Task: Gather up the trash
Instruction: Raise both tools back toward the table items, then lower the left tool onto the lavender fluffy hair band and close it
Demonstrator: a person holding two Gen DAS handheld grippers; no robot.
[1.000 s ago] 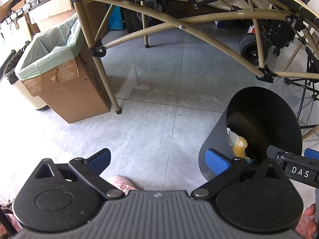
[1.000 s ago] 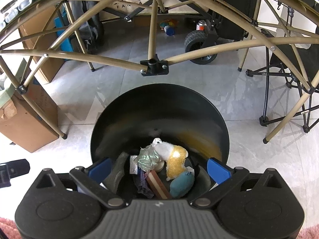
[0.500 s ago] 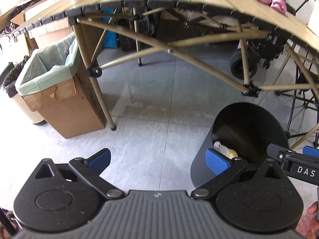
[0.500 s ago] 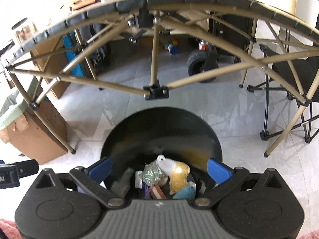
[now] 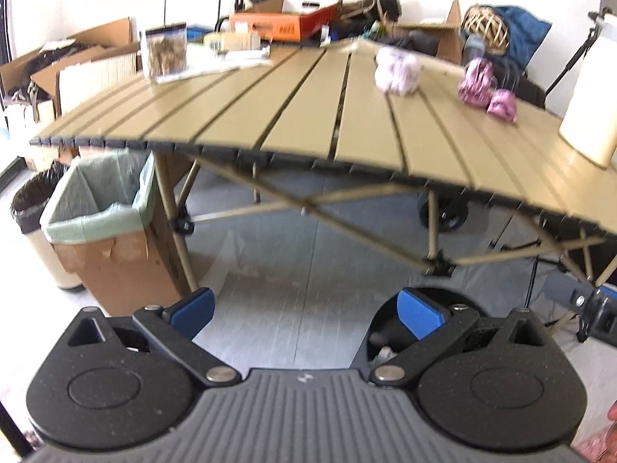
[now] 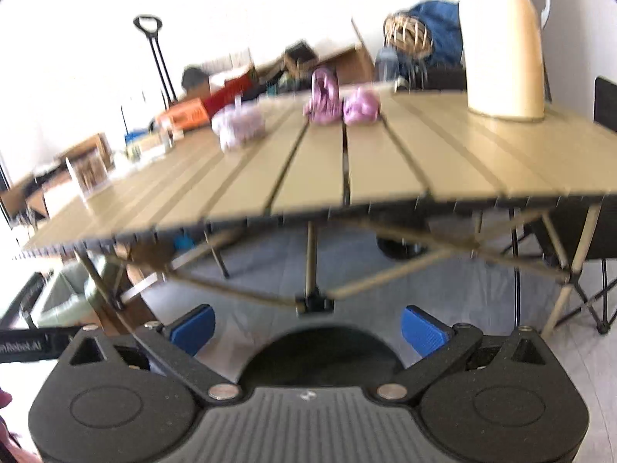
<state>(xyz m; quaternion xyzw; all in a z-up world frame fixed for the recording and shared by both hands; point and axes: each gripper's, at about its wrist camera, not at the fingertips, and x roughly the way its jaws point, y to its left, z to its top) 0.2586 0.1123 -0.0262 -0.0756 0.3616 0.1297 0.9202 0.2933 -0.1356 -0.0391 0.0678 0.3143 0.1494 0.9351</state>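
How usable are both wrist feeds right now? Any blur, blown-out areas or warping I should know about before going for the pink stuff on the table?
Left wrist view: mild motion blur, the pink items soft, the wall overexposed, the slatted table edge bowed by the fisheye. Right wrist view: heavier smear, the pink items only blobs, the background washed to white, the cream jug fairly legible.

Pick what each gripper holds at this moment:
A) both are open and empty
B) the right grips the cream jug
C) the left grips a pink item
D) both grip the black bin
A: the left gripper and right gripper both have their blue pads spread wide with only floor and the black bin seen between them.
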